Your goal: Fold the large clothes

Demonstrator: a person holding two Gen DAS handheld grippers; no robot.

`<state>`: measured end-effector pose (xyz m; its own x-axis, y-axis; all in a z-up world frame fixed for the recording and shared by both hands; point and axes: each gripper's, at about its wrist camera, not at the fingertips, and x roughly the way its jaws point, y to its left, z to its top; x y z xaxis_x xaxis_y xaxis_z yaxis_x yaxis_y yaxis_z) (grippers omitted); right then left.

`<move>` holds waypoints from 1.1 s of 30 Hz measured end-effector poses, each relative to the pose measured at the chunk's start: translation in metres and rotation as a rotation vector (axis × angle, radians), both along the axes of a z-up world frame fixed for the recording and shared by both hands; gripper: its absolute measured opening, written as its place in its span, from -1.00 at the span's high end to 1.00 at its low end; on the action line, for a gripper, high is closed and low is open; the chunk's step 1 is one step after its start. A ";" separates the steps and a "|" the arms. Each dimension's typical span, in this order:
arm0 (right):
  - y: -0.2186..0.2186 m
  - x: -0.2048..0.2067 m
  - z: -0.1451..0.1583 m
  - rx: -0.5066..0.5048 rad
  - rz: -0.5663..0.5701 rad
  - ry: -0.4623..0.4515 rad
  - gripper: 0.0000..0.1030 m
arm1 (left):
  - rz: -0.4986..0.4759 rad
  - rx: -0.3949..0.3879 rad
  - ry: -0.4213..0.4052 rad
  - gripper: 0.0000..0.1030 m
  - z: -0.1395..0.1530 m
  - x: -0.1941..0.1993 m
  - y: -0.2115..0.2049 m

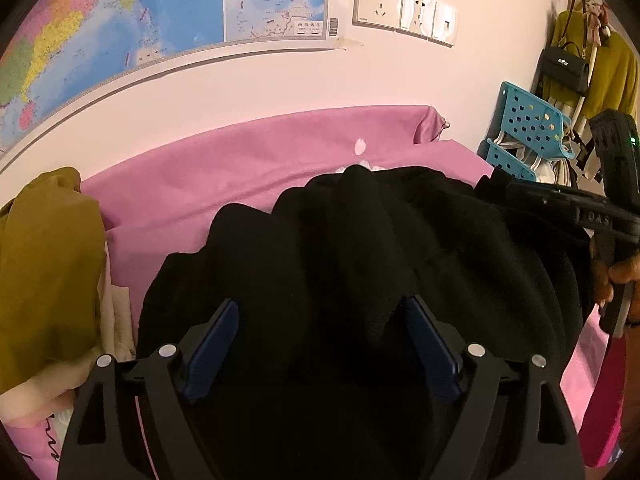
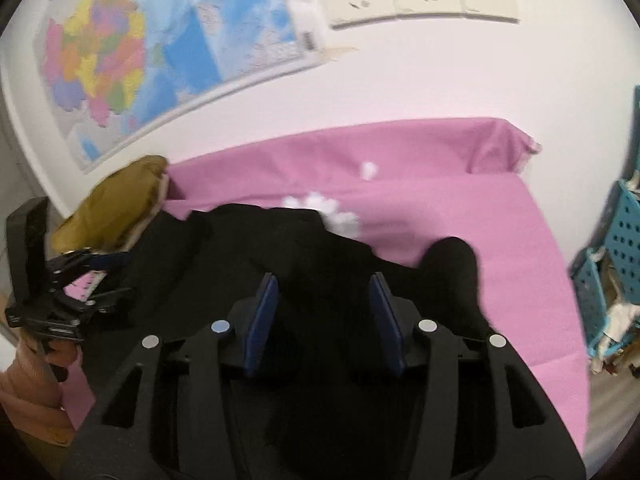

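Observation:
A large black garment (image 1: 360, 248) lies bunched on the pink-covered table (image 1: 224, 168). My left gripper (image 1: 320, 308) is over its near edge, jaws wide apart with black cloth between the blue pads (image 1: 218, 332); grip is not clear. My right gripper (image 2: 324, 284) is also over the black garment (image 2: 280, 248), jaws apart, cloth between the pads (image 2: 262, 312). The right gripper shows in the left wrist view (image 1: 560, 204) at the garment's right edge. The left gripper shows in the right wrist view (image 2: 92, 280) at the garment's left edge.
An olive garment (image 1: 48, 256) with cream cloth is piled at the table's left (image 2: 116, 204). White fluff bits (image 2: 340, 216) lie behind the black garment. Blue perforated baskets (image 1: 528, 120) and hanging clothes with a black bag (image 1: 564, 68) stand right. A map (image 1: 120, 20) and sockets (image 1: 380, 0) are on the wall.

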<state>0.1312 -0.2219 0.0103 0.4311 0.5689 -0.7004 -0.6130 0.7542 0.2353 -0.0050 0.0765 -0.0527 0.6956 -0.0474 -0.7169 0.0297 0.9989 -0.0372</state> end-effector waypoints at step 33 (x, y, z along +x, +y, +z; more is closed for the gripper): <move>0.008 -0.019 0.011 -0.039 -0.050 -0.126 0.19 | 0.074 -0.014 -0.026 -0.84 0.000 -0.013 0.015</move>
<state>0.1118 -0.2141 0.0209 0.5439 0.5178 -0.6604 -0.5973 0.7916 0.1286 -0.0180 0.0916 -0.0530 0.7163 -0.0049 -0.6978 -0.0429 0.9978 -0.0510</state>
